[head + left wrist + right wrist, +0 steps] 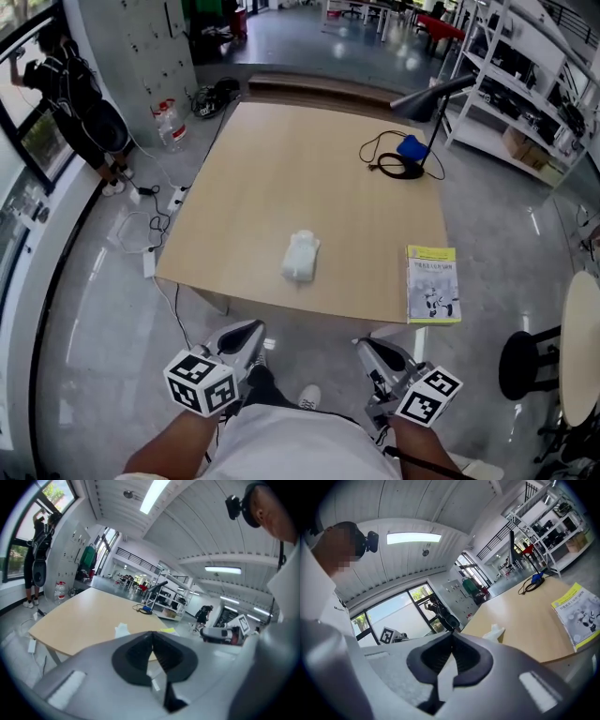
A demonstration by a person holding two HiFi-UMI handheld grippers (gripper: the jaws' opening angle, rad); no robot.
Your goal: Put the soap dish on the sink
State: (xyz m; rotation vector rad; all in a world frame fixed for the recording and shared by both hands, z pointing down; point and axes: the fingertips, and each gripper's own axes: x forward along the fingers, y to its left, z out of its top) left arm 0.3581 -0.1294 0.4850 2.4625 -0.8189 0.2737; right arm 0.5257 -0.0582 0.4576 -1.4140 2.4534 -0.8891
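White and small, the soap dish (301,257) lies on the table (281,159), close to the near edge and about in the middle. It touches nothing else. It looks like smooth hard plastic with round corners, though it is too small to be sure. I think it is light and stiff, and maybe a bit slippery, so a pinch across its narrow sides or on its rim seems best. The table top is pale wood, flat and plain. A yellow booklet (432,283) lies at the near right corner, and a black lamp (433,103) stands far right. The left gripper (246,339) and the right gripper (380,354) hang low by the person's body — both have jaws pressed together with nothing between them. No sink shows in any view.
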